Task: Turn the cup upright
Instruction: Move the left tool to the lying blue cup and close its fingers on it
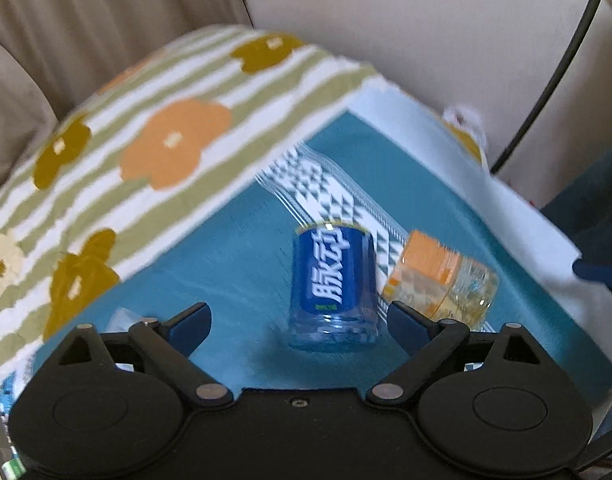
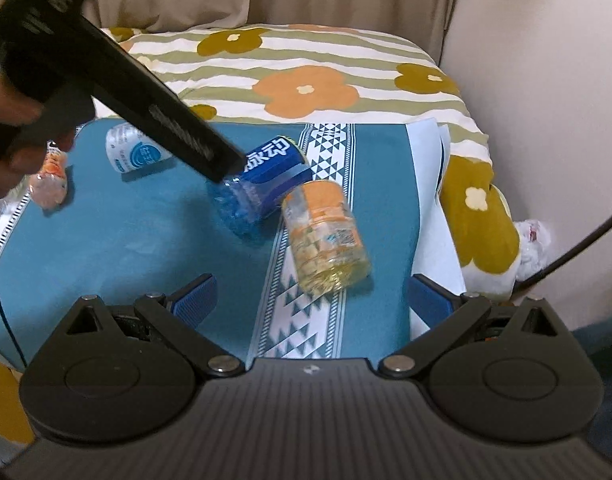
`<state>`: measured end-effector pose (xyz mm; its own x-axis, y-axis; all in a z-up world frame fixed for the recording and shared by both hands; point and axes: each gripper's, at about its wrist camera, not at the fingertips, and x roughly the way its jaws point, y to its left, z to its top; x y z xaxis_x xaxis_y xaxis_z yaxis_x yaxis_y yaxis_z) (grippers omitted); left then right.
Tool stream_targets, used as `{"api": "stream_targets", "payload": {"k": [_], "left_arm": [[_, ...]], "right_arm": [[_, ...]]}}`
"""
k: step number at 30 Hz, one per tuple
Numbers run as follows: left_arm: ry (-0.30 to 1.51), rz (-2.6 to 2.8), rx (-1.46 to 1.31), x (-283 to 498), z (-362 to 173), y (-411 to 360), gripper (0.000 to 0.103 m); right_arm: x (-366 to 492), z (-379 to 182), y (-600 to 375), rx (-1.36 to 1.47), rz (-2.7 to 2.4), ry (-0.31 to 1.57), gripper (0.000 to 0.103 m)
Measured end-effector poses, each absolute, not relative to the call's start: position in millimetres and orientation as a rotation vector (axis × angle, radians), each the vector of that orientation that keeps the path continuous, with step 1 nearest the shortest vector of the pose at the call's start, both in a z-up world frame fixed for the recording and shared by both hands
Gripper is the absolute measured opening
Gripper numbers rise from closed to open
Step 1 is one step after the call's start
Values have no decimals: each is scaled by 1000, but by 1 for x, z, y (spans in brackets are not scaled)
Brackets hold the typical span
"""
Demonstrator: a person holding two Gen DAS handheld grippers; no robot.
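Observation:
A clear cup with a blue label [image 1: 333, 280] lies on its side on the teal cloth [image 1: 242, 264], its clear base toward my left gripper. My left gripper [image 1: 300, 326] is open, its blue pads either side of the cup's base, not touching. A clear cup with an orange label [image 1: 439, 280] lies on its side just right of the blue cup. In the right wrist view the blue cup [image 2: 266, 176] and orange cup [image 2: 325, 232] lie side by side, and the left gripper's black body [image 2: 118, 76] reaches down to the blue cup. My right gripper [image 2: 311, 300] is open and empty, just short of the orange cup.
A white-blue labelled cup [image 2: 136, 154] and a small orange-printed cup [image 2: 50, 180] lie on their sides at the far left of the cloth. A floral striped cushion [image 2: 306, 76] lies behind the cloth. A wall and a black cable [image 2: 569, 256] are at the right.

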<state>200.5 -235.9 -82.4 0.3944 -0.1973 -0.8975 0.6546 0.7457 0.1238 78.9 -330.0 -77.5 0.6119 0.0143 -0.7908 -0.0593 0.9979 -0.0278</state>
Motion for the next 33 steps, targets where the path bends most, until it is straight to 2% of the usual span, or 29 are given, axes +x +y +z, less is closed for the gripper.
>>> {"api": "stream_targets", "payload": {"k": [9, 12, 18, 33], "left_arm": [[1128, -563, 561, 216, -118, -260, 92], [1148, -561, 586, 219, -128, -267, 86], [1174, -559, 590, 225, -139, -275, 69], [1126, -522, 543, 215, -124, -259, 68]], "right_arm": [[100, -100, -342, -68, 112, 954, 103], [105, -107, -344, -66, 137, 967, 103], [113, -116, -349, -57, 159, 984, 103], [120, -117, -353, -38, 175, 982, 103]]}}
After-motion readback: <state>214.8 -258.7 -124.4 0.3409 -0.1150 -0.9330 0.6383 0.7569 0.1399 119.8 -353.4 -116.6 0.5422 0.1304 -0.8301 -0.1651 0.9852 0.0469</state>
